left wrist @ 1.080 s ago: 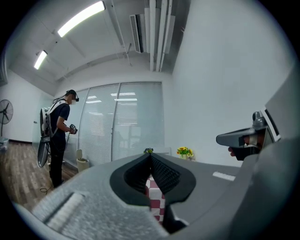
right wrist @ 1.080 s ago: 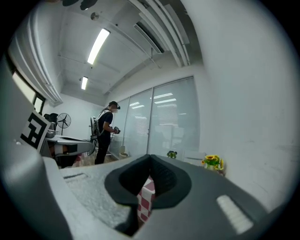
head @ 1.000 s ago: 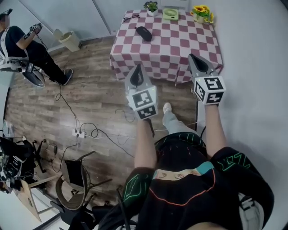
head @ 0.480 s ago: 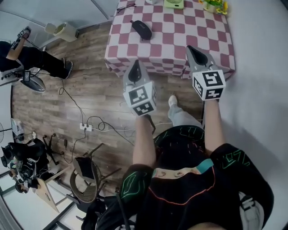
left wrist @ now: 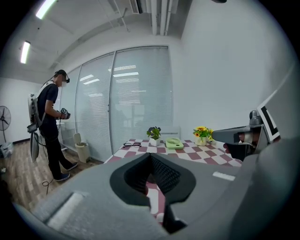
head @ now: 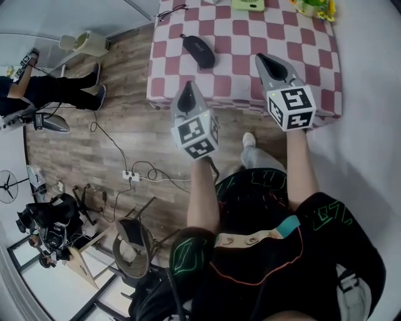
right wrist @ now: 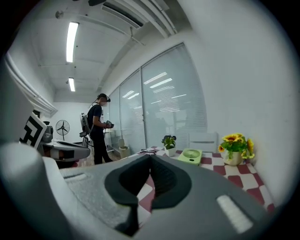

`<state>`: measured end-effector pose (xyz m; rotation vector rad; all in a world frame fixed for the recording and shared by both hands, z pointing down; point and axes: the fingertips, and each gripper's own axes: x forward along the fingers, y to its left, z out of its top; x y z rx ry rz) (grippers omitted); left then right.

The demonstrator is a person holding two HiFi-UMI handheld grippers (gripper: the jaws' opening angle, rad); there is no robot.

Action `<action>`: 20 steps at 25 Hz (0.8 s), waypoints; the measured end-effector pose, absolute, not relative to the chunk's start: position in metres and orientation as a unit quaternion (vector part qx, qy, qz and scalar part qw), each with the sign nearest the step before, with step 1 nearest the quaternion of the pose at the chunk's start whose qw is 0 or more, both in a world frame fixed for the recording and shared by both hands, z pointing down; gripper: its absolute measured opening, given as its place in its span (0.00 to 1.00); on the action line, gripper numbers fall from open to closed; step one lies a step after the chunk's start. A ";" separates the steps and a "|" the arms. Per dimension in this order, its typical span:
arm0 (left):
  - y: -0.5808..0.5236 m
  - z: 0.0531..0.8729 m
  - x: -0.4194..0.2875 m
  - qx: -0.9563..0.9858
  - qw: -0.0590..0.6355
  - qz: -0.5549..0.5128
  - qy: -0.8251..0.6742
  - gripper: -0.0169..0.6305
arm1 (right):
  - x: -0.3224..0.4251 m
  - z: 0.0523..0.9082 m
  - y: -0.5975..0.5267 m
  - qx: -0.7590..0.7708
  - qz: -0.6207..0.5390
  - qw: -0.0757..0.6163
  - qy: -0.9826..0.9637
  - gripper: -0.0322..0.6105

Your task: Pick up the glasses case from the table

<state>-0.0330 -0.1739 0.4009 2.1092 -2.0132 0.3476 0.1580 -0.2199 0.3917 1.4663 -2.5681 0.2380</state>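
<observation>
The black glasses case (head: 198, 50) lies on the left part of the red-and-white checked table (head: 301, 59) in the head view. My left gripper (head: 186, 86) is shut and empty, its tip at the table's near edge, a little short of the case. My right gripper (head: 259, 58) is also shut and empty, held over the table to the right of the case. In the left gripper view the closed jaws (left wrist: 151, 155) point at the table and hide the case. The right gripper's jaws (right wrist: 151, 157) meet in the same way.
At the table's far edge are a pair of glasses (head: 172, 11), a green fan (left wrist: 174, 143), a potted plant (left wrist: 153, 134) and sunflowers (right wrist: 234, 147). A person (left wrist: 49, 126) stands at the left near a bin (head: 84, 44). Cables and a power strip (head: 130, 175) lie on the wooden floor.
Both grippers have moved forward to the table, which now sits nearer and higher in the head view. The right one has come over the tabletop. Both jaws stay shut.
</observation>
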 end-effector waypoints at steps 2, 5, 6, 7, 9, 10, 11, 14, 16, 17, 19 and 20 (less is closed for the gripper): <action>-0.183 0.400 -0.036 0.713 0.102 0.115 -0.684 0.04 | 0.150 0.395 -0.227 0.483 0.080 0.089 -0.867 0.06; -0.191 0.395 -0.041 0.710 0.095 0.107 -0.690 0.04 | 0.143 0.395 -0.239 0.471 0.077 0.096 -0.874 0.06; -0.194 0.393 -0.044 0.708 0.092 0.104 -0.692 0.04 | 0.141 0.392 -0.244 0.470 0.074 0.096 -0.875 0.05; -0.196 0.391 -0.047 0.707 0.090 0.101 -0.694 0.04 | 0.139 0.390 -0.248 0.468 0.072 0.095 -0.876 0.05; -0.199 0.392 -0.058 0.702 0.092 0.097 -0.699 0.04 | 0.129 0.388 -0.252 0.462 0.067 0.096 -0.879 0.05; -0.200 0.394 -0.063 0.700 0.093 0.095 -0.701 0.04 | 0.122 0.389 -0.252 0.458 0.065 0.098 -0.881 0.06; -0.202 0.395 -0.067 0.699 0.093 0.094 -0.703 0.04 | 0.117 0.391 -0.254 0.454 0.064 0.101 -0.883 0.05; -0.213 0.399 -0.072 0.699 0.096 0.090 -0.703 0.04 | 0.108 0.393 -0.264 0.448 0.060 0.111 -0.885 0.05; -0.225 0.400 -0.074 0.701 0.100 0.089 -0.701 0.04 | 0.105 0.391 -0.276 0.450 0.060 0.115 -0.884 0.05; -0.231 0.400 -0.076 0.702 0.101 0.090 -0.699 0.04 | 0.102 0.391 -0.282 0.451 0.062 0.116 -0.883 0.05; -0.242 0.403 -0.082 0.704 0.105 0.088 -0.697 0.04 | 0.096 0.393 -0.292 0.452 0.065 0.119 -0.882 0.06; -0.248 0.406 -0.086 0.705 0.109 0.086 -0.696 0.04 | 0.091 0.396 -0.296 0.451 0.066 0.122 -0.882 0.05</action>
